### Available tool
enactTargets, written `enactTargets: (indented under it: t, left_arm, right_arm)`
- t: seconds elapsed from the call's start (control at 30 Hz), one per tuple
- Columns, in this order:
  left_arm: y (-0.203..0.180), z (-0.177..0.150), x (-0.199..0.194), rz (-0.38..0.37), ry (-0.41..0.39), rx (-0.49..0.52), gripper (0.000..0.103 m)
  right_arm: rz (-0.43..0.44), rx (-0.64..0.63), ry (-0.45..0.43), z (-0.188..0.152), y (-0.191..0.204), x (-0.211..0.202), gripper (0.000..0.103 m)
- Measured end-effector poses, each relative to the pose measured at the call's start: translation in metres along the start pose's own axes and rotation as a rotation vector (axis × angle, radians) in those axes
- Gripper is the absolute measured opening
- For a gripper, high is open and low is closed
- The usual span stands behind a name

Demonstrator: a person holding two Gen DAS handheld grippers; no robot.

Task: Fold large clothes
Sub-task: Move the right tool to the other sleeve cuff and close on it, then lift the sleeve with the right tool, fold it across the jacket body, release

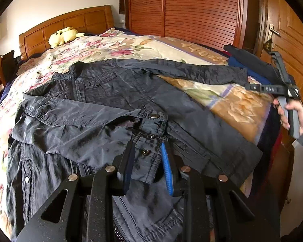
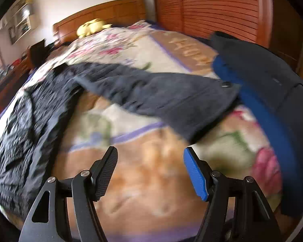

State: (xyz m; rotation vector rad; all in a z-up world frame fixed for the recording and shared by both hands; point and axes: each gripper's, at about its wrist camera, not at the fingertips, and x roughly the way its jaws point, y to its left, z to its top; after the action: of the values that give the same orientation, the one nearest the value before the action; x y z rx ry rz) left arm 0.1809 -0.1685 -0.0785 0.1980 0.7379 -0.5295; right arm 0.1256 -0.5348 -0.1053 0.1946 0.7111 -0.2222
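A dark navy jacket of thin, crinkled, slightly shiny cloth lies spread on the bed, with stitched seams, flap pockets, metal snap buttons and a zip along its front. One sleeve stretches flat across the bed towards the right; the other is folded over the body. The left gripper is closed around the snap-buttoned cuff tab of that folded sleeve, one black finger and one blue-padded finger on either side of the cloth. The bed is covered by a soft, fuzzy floral blanket in cream, pink and orange. The right gripper hovers over bare blanket with its jaws spread wide, holding nothing, just short of the outstretched sleeve's end. The right wrist view is blurred. A stack of dark and blue clothes sits at the bed's right edge.
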Motion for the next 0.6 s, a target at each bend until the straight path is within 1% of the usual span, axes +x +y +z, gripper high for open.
enactTargets:
  t: [0.1,0.2,0.27,0.4,0.6]
  left_arm:
    - [-0.001,-0.003,0.002,-0.009,0.006,-0.005,0.028]
    - [-0.001,-0.008,0.004,-0.013,0.016,-0.009,0.028]
    - [-0.001,-0.01,0.006,-0.018,0.023,-0.013,0.028]
    - [0.0,-0.014,0.007,-0.02,0.031,-0.016,0.028]
    - [0.006,-0.021,0.004,-0.019,0.038,-0.033,0.028]
  right_arm:
    - [-0.055,0.007,0.005,0.009,-0.021,0.004,0.069]
    - [-0.096,0.011,0.014,0.019,-0.029,0.01,0.069]
    - [-0.096,0.033,0.023,0.024,-0.033,0.016,0.069]
    - [-0.052,0.091,0.023,0.035,-0.036,0.029,0.069]
    - [-0.077,0.112,0.059,0.039,-0.032,0.051,0.069]
